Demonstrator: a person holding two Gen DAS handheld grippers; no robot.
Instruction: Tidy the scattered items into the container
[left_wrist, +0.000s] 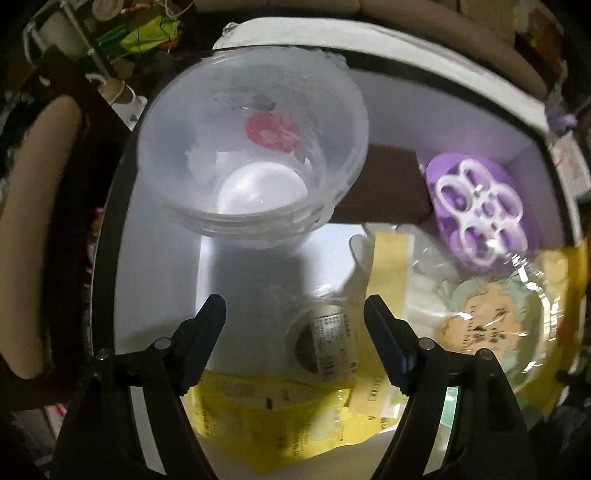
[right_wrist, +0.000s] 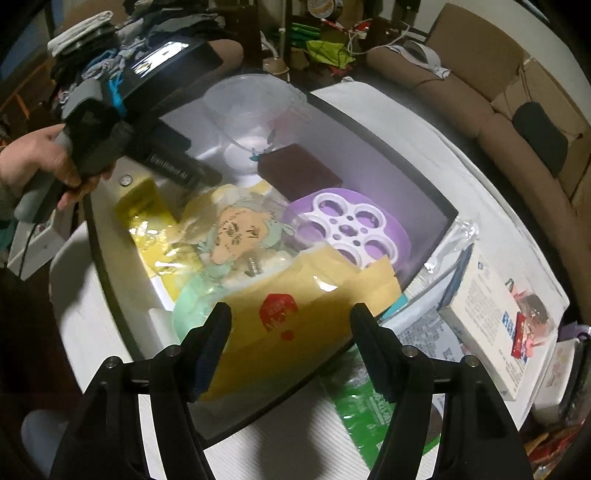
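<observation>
Container holds stacked cups; left gripper and right gripper both gape empty.

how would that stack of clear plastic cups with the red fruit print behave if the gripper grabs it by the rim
The stack of clear plastic cups with the red fruit print looks thin-walled, so the rim would probably flex or crack under a firm pinch. It seems light and likely slick. Standing tall on a narrow base in the white container with the black rim, it could tip if nudged.
</observation>
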